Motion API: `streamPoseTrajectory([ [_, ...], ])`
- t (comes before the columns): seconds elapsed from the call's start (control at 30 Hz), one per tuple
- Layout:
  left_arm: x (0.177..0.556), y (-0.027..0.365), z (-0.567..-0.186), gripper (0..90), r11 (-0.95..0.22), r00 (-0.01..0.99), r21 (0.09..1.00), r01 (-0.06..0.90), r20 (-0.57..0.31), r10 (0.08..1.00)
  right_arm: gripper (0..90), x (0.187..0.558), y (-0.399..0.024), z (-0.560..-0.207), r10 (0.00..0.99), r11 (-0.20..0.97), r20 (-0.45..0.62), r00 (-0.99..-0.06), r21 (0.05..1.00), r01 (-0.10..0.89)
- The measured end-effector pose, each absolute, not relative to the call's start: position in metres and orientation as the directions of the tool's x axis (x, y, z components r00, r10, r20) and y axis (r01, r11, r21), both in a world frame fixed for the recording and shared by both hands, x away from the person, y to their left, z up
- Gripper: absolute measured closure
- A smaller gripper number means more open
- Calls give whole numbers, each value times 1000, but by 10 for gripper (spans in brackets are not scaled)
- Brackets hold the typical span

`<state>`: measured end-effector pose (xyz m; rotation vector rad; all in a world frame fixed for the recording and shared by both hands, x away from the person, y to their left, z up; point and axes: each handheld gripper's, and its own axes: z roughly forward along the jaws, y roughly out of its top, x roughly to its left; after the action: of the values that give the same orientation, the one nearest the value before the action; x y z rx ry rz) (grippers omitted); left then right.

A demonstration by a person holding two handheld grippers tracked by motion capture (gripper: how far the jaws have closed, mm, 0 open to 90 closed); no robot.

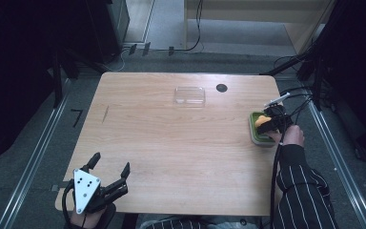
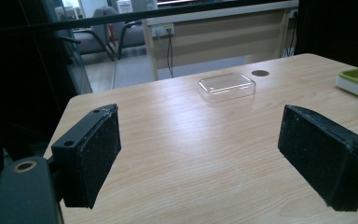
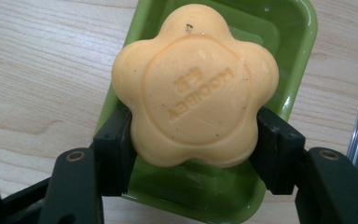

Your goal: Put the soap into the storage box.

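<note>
Currently right gripper (image 1: pixel 270 121) sitting at table's (image 1: pixel 171 143) 3 o'clock edge, jaws clamping flower-shaped orange soap (image 3: pixel 196 86) from both sides. Soap hanging over green soap dish (image 3: pixel 289 46), lettering embossed on face; whether it is touching dish, cannot tell. Left gripper (image 1: pixel 108 167) resting at 7 o'clock corner, jaws spreading wide apart, gripping nothing, pointing across table. Clear plastic container (image 1: pixel 189 95) lying near 12 o'clock edge, dark round hole (image 1: pixel 221 88) just beside it toward 1 o'clock.
</note>
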<state>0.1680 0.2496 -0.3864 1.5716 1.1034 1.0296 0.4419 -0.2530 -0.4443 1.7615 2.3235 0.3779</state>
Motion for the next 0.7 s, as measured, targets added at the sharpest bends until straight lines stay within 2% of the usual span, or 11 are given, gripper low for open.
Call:
streamPoseTrajectory([
  [0.7, 168, 249, -386, 137, -171, 246, 968, 186, 122, 961, 393, 444, -253, -452, 964, 258, -15, -266, 294, 920],
])
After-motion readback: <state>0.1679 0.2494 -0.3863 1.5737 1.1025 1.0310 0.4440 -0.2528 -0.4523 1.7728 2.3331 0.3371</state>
